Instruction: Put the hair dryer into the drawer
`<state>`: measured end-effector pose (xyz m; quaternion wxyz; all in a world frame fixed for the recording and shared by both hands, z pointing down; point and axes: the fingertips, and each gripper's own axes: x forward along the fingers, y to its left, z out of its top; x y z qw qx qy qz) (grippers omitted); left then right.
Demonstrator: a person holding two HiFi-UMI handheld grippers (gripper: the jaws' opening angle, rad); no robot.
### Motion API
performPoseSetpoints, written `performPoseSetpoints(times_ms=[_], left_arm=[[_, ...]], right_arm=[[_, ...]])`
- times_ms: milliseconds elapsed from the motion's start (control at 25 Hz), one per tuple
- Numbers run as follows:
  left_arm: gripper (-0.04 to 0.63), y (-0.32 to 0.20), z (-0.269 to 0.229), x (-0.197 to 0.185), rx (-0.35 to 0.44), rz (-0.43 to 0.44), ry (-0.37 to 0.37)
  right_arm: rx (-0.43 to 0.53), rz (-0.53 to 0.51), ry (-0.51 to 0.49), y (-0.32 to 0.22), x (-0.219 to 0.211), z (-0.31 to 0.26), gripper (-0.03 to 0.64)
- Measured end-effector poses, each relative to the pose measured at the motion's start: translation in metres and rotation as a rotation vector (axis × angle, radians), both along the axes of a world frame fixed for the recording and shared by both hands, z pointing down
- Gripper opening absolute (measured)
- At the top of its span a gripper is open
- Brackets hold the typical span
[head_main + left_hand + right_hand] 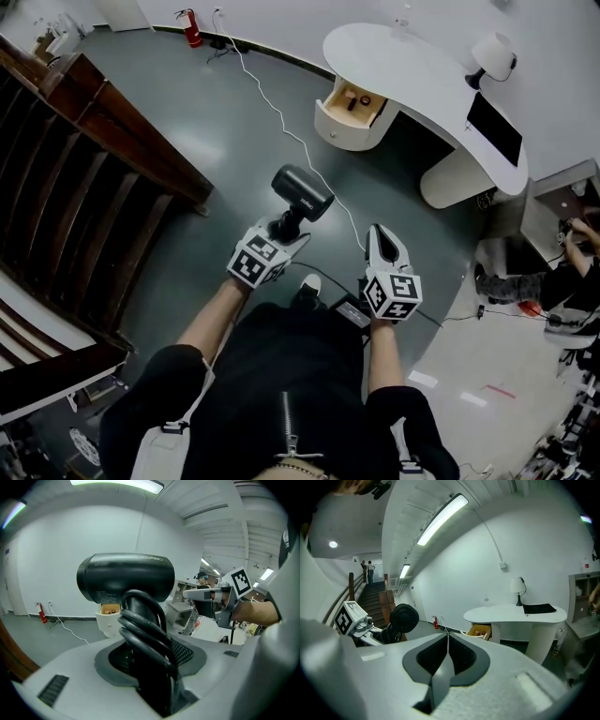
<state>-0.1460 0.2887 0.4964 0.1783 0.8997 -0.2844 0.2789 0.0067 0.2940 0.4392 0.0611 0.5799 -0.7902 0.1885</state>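
red fire extinguisher, white cable, wooden stairs

The left gripper is closed on the handle of the black hair dryer, whose barrel lies crosswise at twelve o'clock. A black cord is looped round the handle. Just behind, toward nine o'clock, an open drawer shows. The right gripper hangs at three o'clock, and a red fire extinguisher stands far off at nine o'clock.

The hair dryer is smooth black plastic with a dull sheen, its cord rubbery. The far white surface looks smooth and matt; its drawer is pale wood inside. The grey floor shines faintly.
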Motion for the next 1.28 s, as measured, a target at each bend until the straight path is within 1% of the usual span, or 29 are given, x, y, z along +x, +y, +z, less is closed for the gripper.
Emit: performPoseSetpoints(times_ms=[160,320,480,720,1000,1280], left_arm=[[0.198,-0.017,0.002,0.011,0.003,-0.015,-0.004],[0.198,-0.027,0.007,0.021,-0.012,-0.023,-0.021],[0.198,-0.032,0.007,0.029,-0.007,-0.027,-0.017],[0.198,-0.041,0.001,0.035,0.001,-0.04,-0.033],[0.198,-0.053,0.006,0.039,-0.001,-0.043,-0.03],[0.198,-0.082,0.014,0.049,-0.022,-0.022,-0.033]], right_arm=[[0.014,-0.021,-0.015,-0.019,0.01,-0.001,0.005],[0.019,-0.04,-0.018,-0.035,0.019,0.0,0.005],[0.021,-0.054,-0.032,-0.042,0.026,0.001,0.005],[0.026,-0.077,-0.045,-0.049,0.031,0.0,0.005],[0.013,-0.08,-0.051,-0.057,0.035,0.005,0.005],[0.008,-0.063,-0.047,-0.085,0.043,0.008,0.005]])
